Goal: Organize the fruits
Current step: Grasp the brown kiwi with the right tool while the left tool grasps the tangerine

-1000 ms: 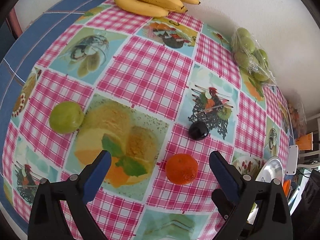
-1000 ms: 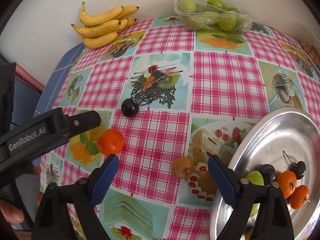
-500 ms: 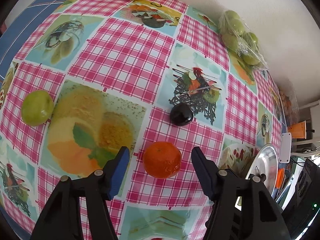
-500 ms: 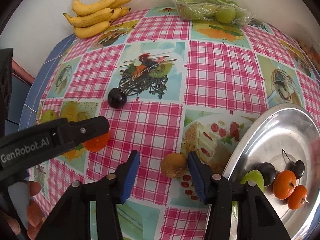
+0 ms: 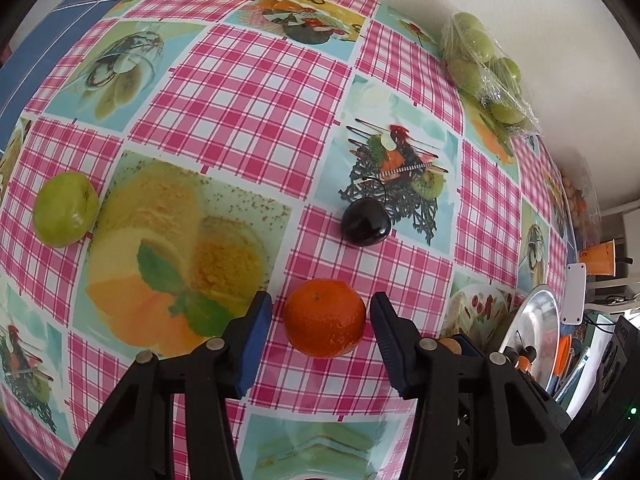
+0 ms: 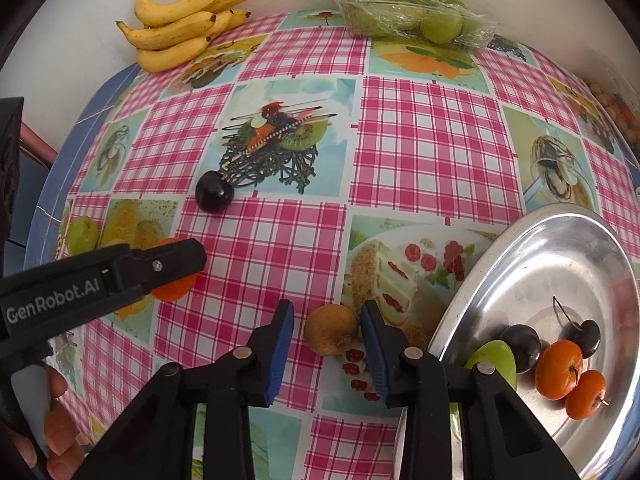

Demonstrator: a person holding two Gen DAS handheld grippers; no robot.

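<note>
A: Layout, big stuff first?
B: Table with the checked cloth [image 6: 432, 152]. Steel tray [image 6: 560, 264] at its right edge, holding oranges, dark cherries, a green fruit. Bananas [image 6: 180, 28] and a wrapped pack of green fruit [image 6: 404, 12] at the back by the wall.

A: Left gripper?
B: Left gripper [image 5: 320, 320] straddles the orange [image 5: 325, 317] on the cloth. Jaws have just been closing; small gaps both sides, not clamped.

A: Right?
B: Right gripper [image 6: 326, 330] around the brown fruit [image 6: 331, 335] just beside the tray. Jaws narrow, just been closing; right pad touching or nearly so, left pad clear.

A: Loose items?
B: Green fruit [image 5: 65, 209] far left, dark cherry [image 5: 365, 222] just beyond the orange.
</note>
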